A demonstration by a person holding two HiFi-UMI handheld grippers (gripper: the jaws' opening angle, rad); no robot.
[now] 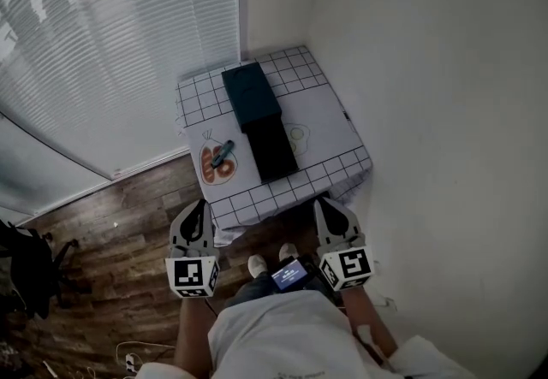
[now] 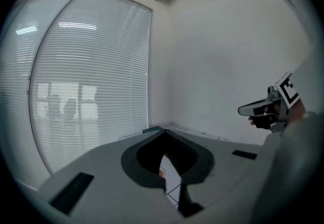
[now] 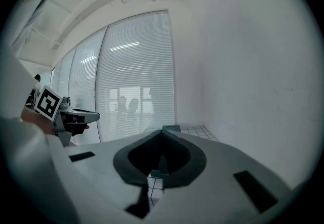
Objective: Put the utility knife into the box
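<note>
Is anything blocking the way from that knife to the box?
Nothing visible. The knife lies just left of the box, with only the table cloth between them.

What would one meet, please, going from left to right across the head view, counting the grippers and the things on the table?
left gripper → utility knife → box → right gripper
</note>
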